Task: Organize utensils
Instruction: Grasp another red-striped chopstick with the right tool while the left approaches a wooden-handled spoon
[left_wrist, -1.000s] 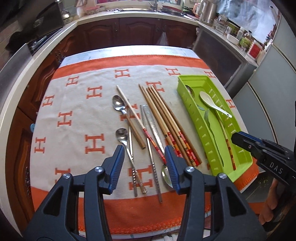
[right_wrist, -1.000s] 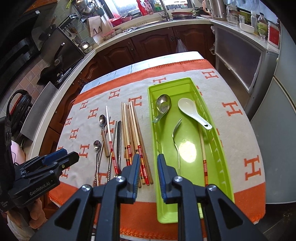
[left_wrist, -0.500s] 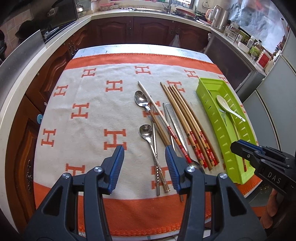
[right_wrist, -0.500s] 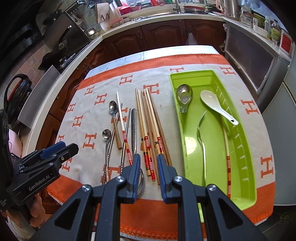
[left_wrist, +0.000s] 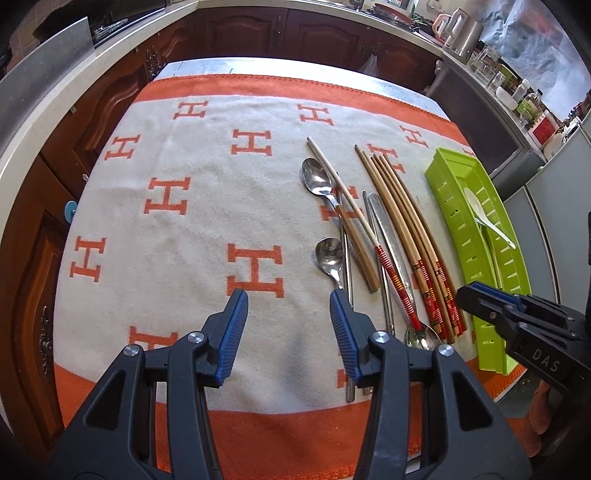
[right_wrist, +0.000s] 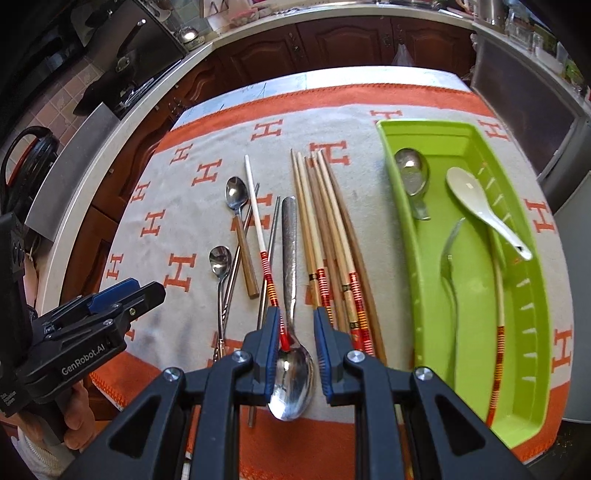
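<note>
On the H-patterned cloth (right_wrist: 192, 218) lie two small metal spoons (right_wrist: 236, 192), a red-banded pale chopstick (right_wrist: 255, 206), a bundle of bamboo chopsticks (right_wrist: 325, 221) and a large hammered metal spoon (right_wrist: 290, 240). My right gripper (right_wrist: 296, 317) is open low over the cloth, its fingers on either side of that large spoon's bowl (right_wrist: 293, 376). My left gripper (left_wrist: 289, 299) is open over bare cloth, just left of the small spoons (left_wrist: 330, 254). The green tray (right_wrist: 406, 240) holds a metal spoon (right_wrist: 412, 173), a white ceramic spoon (right_wrist: 476, 199), a fork (right_wrist: 450, 266) and one chopstick (right_wrist: 498, 295).
The cloth's orange border (left_wrist: 295, 435) marks the near table edge. Dark wooden cabinets (left_wrist: 258, 33) and a pale counter (left_wrist: 44, 110) ring the table on the far and left sides. A hand (right_wrist: 74, 413) holds the left gripper (right_wrist: 147, 291) at the left of the right wrist view.
Both grippers have shifted left and come lower toward the cloth. The right gripper moved from in front of the tray to over the large spoon's bowl.
</note>
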